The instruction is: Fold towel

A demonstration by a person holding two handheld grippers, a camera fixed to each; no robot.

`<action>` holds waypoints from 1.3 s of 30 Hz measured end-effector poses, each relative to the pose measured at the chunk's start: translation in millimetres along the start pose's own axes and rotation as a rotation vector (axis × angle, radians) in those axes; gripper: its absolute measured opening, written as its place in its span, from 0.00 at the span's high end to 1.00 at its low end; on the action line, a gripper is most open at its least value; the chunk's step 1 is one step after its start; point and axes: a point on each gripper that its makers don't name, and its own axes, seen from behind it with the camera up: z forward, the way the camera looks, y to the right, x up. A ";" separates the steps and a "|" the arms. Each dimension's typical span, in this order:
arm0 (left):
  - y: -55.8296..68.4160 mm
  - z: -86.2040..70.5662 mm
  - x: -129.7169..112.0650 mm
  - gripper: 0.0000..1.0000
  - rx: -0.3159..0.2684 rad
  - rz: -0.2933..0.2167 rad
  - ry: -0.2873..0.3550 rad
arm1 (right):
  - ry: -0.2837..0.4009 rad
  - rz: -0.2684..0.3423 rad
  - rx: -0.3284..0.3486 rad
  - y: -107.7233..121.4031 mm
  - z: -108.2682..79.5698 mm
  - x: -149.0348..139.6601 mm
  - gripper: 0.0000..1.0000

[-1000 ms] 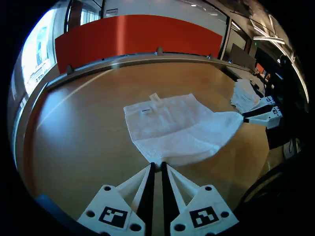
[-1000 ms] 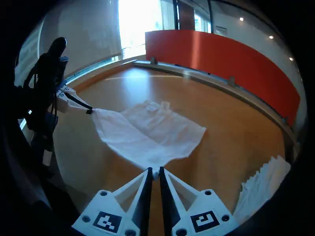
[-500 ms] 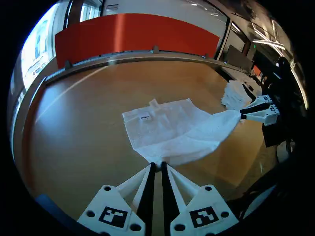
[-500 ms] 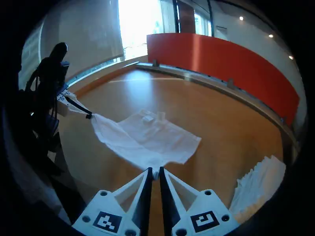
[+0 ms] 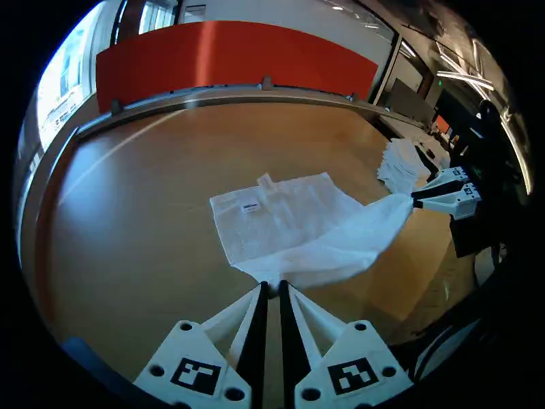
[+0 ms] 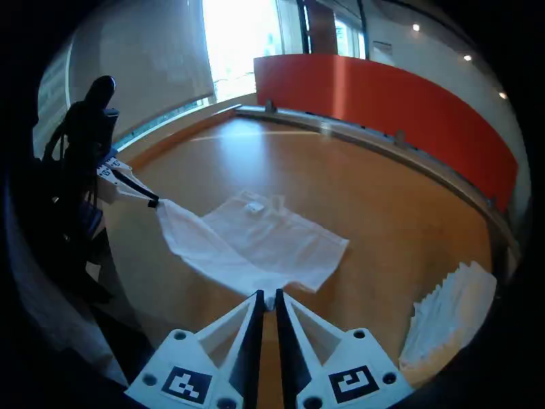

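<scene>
Holding the near edge of the white towel up off the wooden worktop, the left tongs and right tongs each seem to pinch a corner while its far half lies flat, so next they should carry that edge over onto the far edge evenly.

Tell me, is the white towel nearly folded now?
Not yet. Done: the left gripper and the right gripper each pinch a near corner of the thin white cloth towel, and that edge is lifted. In hand: the edge hangs between them while the far half lies flat on the brown wooden table. Left: lay that edge over the far side. A stack of folded white towels sits nearby.
</scene>
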 end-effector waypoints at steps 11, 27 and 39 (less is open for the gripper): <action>-9.6 21.5 15.8 0.88 0.004 -0.035 0.017 | 0.007 0.001 -0.001 13.9 25.1 9.7 0.87; -44.1 72.4 43.9 0.88 0.022 -0.095 -0.021 | -0.007 0.006 -0.054 72.0 70.6 27.2 0.88; -61.1 121.5 44.3 0.88 0.029 -0.085 -0.086 | -0.056 0.056 -0.091 100.5 109.3 13.5 0.88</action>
